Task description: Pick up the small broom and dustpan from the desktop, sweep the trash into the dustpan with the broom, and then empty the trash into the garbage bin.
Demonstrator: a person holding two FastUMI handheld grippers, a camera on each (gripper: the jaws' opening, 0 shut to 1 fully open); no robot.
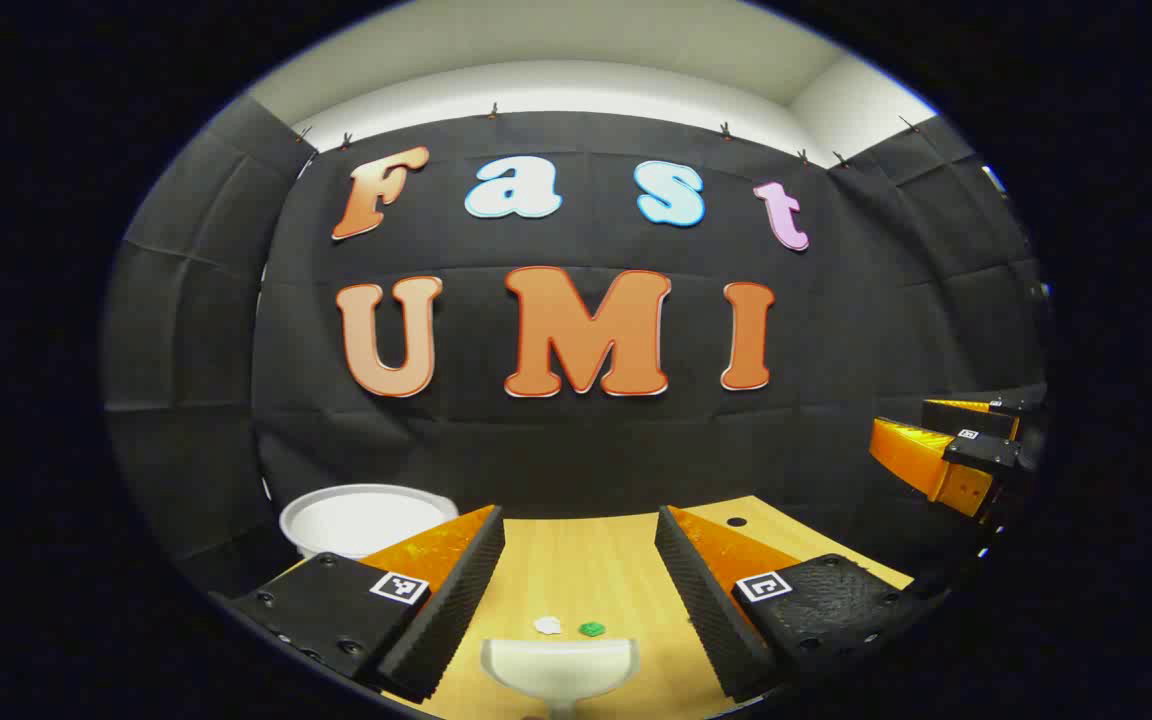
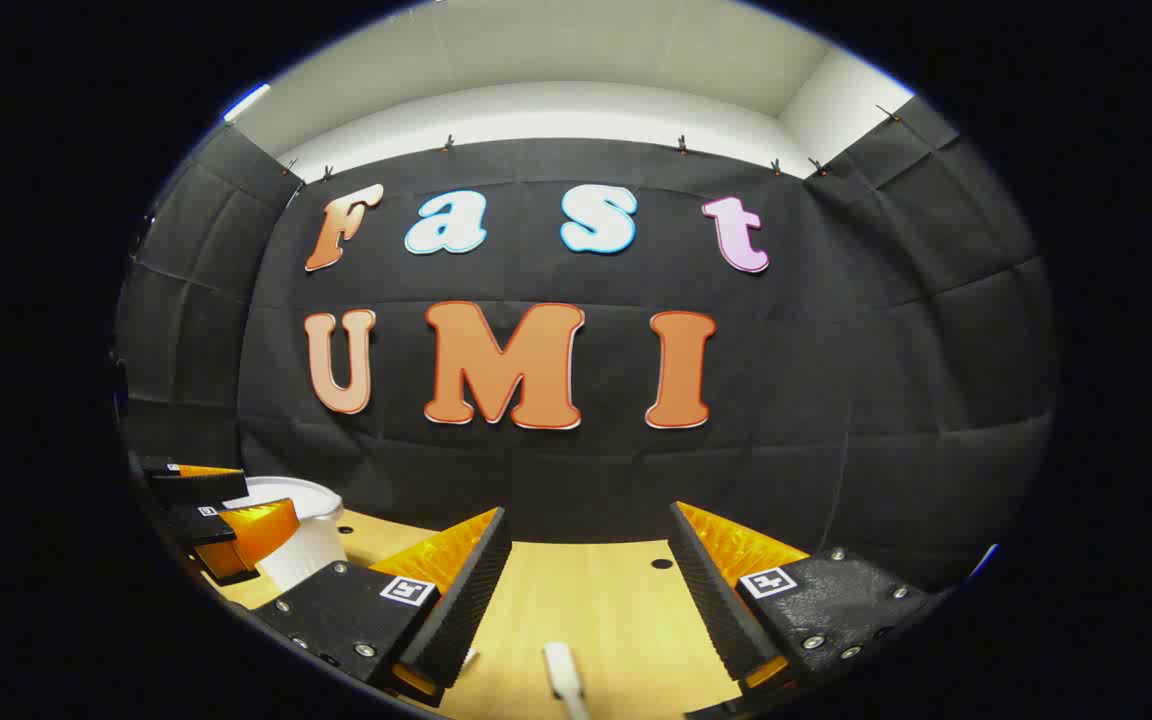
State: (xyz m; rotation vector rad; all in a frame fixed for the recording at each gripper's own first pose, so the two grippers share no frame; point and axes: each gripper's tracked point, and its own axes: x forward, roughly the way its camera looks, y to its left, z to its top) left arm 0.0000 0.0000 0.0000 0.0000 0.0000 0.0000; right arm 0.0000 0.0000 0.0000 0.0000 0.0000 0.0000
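White dustpan (image 1: 558, 668), green scrap (image 1: 591, 629), tan desktop (image 1: 576, 570)

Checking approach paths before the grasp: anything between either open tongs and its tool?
Nothing visible. The left tongs hang open above the white dustpan, with bare desktop between. The right tongs are open over the white broom handle.

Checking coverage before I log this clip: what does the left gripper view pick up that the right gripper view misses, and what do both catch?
Left gripper view alone: the white dustpan at the bottom between the open fingers, with a white scrap and a green scrap on the desk just beyond it. Right gripper view alone: a white handle end, probably the broom's, lying between that gripper's open fingers. Shared: the wooden desktop, the white bin at its far left, and a hole in the desktop near the back.
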